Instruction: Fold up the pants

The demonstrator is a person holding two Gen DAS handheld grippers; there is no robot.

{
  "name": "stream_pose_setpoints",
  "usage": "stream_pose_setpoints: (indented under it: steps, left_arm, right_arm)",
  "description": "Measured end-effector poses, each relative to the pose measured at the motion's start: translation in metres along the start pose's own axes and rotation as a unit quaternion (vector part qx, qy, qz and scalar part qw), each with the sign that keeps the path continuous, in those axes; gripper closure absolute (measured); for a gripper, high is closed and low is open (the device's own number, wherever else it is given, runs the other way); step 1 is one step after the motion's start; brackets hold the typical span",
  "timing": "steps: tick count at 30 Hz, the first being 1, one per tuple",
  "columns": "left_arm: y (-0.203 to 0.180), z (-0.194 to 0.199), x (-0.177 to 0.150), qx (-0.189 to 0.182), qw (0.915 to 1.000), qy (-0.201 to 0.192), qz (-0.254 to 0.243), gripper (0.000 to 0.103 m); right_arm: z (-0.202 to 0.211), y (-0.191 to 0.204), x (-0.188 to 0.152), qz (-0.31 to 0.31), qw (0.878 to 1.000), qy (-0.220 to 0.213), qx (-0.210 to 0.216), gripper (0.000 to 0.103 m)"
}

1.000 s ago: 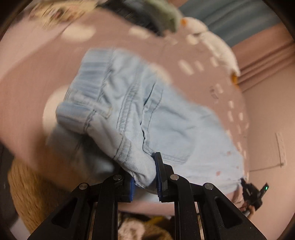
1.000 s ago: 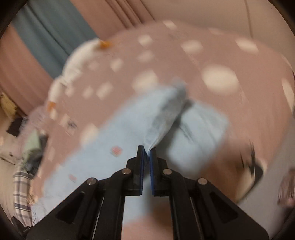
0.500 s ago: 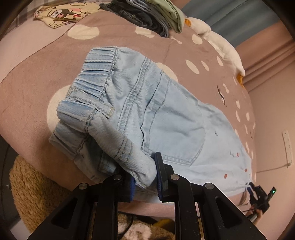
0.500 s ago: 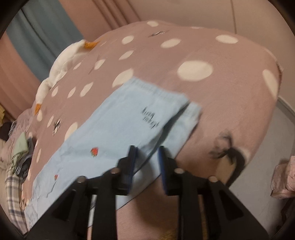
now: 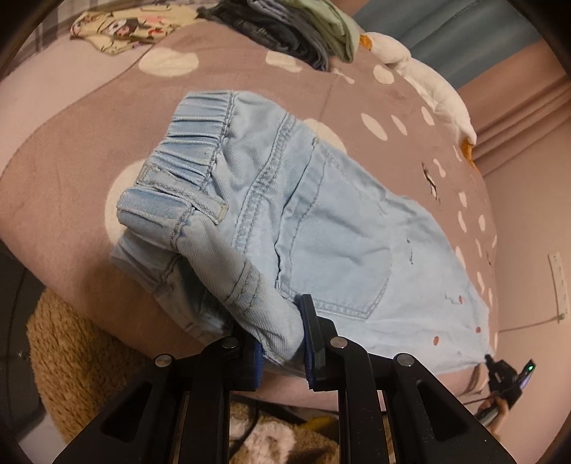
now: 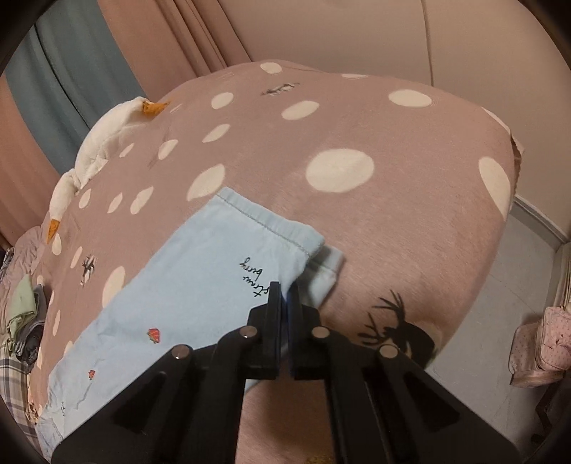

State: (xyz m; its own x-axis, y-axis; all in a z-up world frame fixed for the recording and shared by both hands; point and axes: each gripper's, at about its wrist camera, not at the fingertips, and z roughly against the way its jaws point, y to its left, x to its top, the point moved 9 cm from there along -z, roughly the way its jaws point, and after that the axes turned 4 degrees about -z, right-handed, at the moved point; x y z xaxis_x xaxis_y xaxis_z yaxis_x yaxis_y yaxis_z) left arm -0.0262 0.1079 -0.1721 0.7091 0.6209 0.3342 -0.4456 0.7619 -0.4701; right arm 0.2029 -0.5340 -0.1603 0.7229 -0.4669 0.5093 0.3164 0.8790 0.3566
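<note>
While the left gripper (image 5: 282, 337) pinches a bunched fold at the waist of the pants (image 5: 321, 228), the right gripper (image 6: 284, 303) hangs over the hem end with its jaws all but together, nothing visibly caught between them. Those jaws have just been closing after letting the leg go. Now the pants lie flat on the dotted blanket (image 6: 357, 142). Beyond are a goose toy (image 6: 107, 132) and piled clothes (image 5: 296, 32); nothing blocks either gripper.
</note>
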Motion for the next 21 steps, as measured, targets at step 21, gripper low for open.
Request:
stream_pose_setpoints:
  steps: [21]
  left_arm:
    - [-0.001,-0.013,0.001,0.022,0.9995,-0.003,-0.021,0.082]
  right_arm:
    - [-0.020,-0.008,-0.014,0.024,0.999,0.000,-0.024,0.101]
